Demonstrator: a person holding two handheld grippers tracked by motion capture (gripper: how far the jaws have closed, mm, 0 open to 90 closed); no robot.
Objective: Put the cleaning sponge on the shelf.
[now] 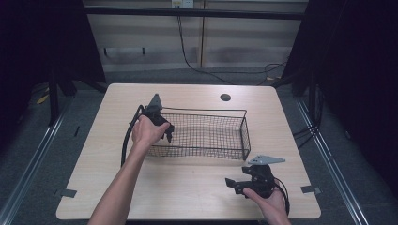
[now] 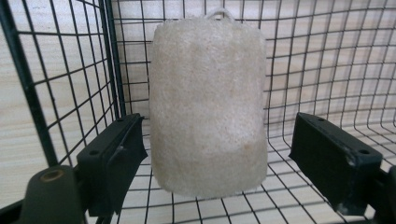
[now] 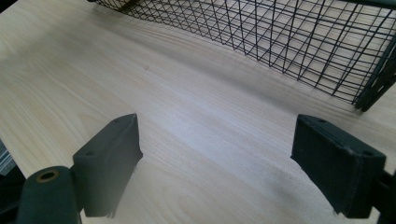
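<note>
The left hand-held gripper [image 1: 165,130] sits at the left end of the black wire basket [image 1: 244,129], held by the person's left hand [image 1: 146,132] and angled down into it. In the left gripper view its jaws stand wide apart with a pale, fibrous loofah sponge [image 2: 208,105] between them. The sponge lies on the basket's mesh floor, close to the side wall, with a small white loop at its far end. The jaw at the left of that view is at the sponge's edge (whether it actually touches cannot be told), while the jaw at the right is clearly apart from it, with mesh showing in the gap. So this gripper is open and grips nothing.

The right hand-held gripper [image 1: 234,185] is near the front right of the light wooden desk [image 1: 187,187], held low by the right hand [image 1: 270,199], well apart from the left one and outside the basket. The grey three-cornered plate on top of it faces upward. In the right gripper view its jaws are likewise spread wide, with bare desk wood [image 3: 210,140] between them and the basket [image 3: 289,42] running across the top of the view. It holds nothing.

The basket stands in the middle of the desk, its long side across the person's view, and a small round hole [image 1: 225,97] shows in the desk behind it.
</note>
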